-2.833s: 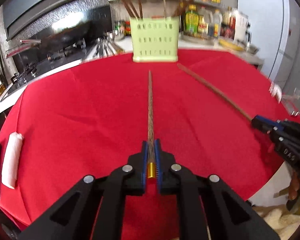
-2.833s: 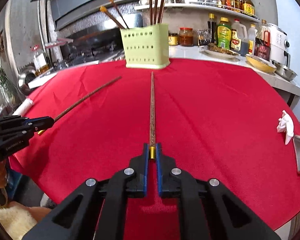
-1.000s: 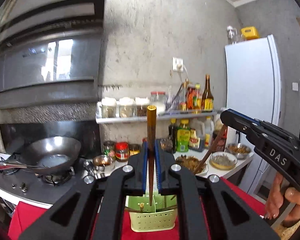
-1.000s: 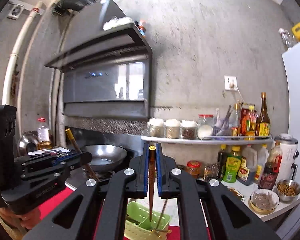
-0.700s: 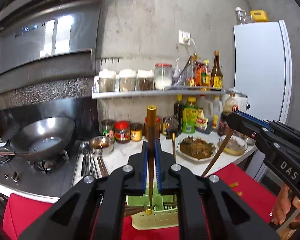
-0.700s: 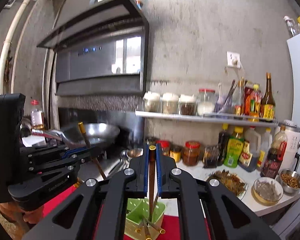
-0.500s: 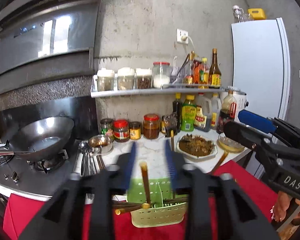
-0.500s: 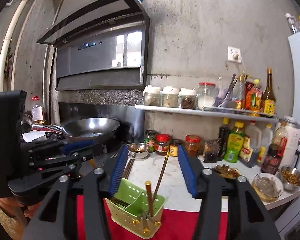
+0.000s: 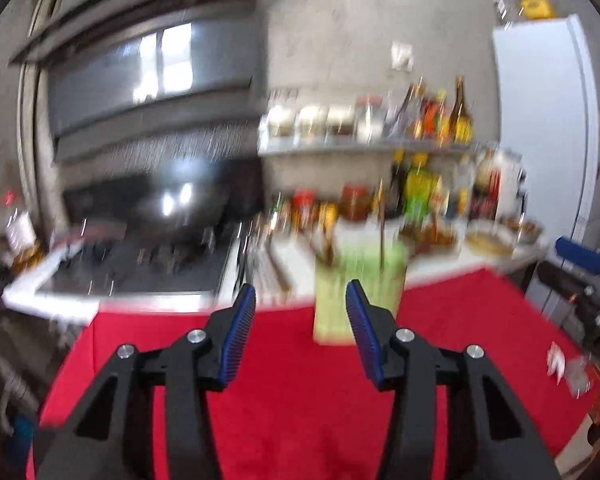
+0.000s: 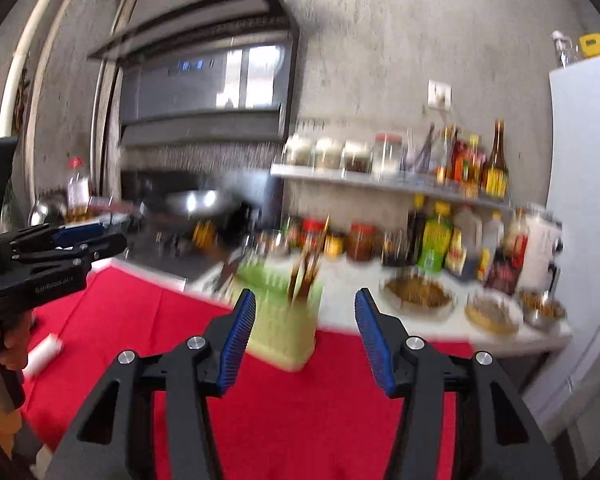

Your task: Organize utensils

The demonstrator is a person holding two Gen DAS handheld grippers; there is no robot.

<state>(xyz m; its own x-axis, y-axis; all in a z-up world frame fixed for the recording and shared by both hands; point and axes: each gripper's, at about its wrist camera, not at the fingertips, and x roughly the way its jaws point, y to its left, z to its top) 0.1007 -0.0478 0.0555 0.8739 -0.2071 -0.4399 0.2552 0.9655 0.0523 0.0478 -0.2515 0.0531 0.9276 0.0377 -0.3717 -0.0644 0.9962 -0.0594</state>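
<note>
A wok [image 10: 198,199] sits left of the white fridge [image 9: 548,120].

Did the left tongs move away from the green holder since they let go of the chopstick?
Yes. The left tongs, open and empty, have pulled back: the green holder on the red tablecloth sits farther off and higher in view.

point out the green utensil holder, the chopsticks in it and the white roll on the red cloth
green utensil holder [image 10: 284,332], right wrist view, on its front wall
chopsticks [image 10: 306,276], right wrist view, on the shafts sticking up above the holder's rim
white roll [image 10: 44,354], right wrist view, on its middle, lying on the cloth
</note>
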